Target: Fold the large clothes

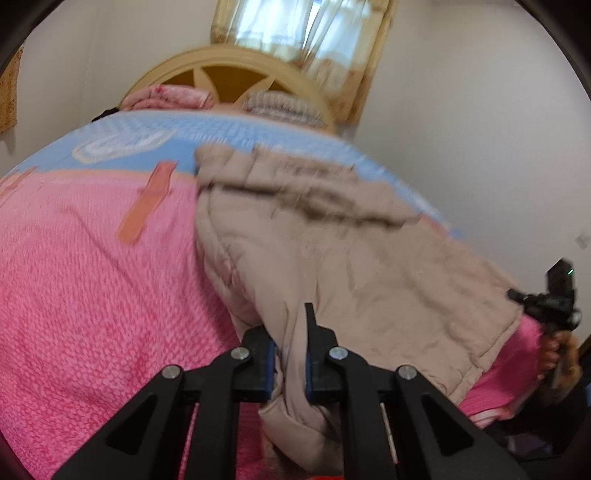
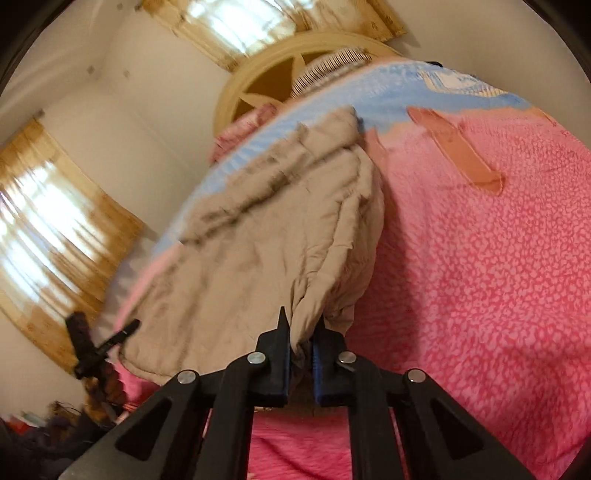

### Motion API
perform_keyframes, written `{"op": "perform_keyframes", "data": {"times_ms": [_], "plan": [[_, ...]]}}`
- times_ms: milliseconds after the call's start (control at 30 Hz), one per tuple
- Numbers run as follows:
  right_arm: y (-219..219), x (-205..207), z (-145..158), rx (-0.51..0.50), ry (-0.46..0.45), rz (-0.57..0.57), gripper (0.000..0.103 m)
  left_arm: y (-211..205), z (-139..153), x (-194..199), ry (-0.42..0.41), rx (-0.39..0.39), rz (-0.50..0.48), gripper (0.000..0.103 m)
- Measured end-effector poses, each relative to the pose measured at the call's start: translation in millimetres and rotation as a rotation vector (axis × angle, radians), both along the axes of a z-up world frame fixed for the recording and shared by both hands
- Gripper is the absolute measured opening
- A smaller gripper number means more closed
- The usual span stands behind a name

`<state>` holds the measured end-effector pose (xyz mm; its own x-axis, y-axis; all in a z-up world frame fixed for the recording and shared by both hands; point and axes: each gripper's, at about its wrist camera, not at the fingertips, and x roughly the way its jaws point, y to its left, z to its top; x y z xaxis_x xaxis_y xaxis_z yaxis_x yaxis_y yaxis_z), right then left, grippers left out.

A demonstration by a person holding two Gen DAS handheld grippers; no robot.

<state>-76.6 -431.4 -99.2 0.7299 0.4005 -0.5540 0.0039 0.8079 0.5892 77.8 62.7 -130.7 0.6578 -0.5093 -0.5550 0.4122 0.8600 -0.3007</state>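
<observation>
I have my left gripper [image 1: 290,354] and my right gripper [image 2: 300,363] each pinched tight on a near corner of the tan coat [image 1: 332,251] lying on the pink blanket [image 1: 92,277]. The blur hides a lot, but I think no fold is made yet, so most folding is left

My feeds are evenly lit by daylight through the blown-out, yellow-curtained window [image 1: 303,33]. Motion blur smears the beige padded coat [image 2: 258,236] and pink patterned bedspread [image 1: 92,277]. Fisheye bends everything, with dark vignetted corners.
</observation>
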Motion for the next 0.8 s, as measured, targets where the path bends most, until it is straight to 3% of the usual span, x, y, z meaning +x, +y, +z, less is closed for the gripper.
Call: {"op": "perform_keyframes", "data": {"times_ms": [267,467,600,800], "plan": [[-10,-50,89,0.131,-0.242,-0.016,0.007,25,82,-40,-0.116,-0.183,-0.088,0.011],[-12,-41,145,0.213,-0.368,-0.032,0.007,38,112,-12,-0.117,-0.304,-0.089,0.012],[-11,15,171,0.182,-0.371,-0.061,0.007,38,119,36,-0.073,-0.332,-0.090,0.012],[-15,133,161,0.169,-0.272,-0.121,0.007,32,106,114,0.037,-0.318,-0.112,0.013]]}}
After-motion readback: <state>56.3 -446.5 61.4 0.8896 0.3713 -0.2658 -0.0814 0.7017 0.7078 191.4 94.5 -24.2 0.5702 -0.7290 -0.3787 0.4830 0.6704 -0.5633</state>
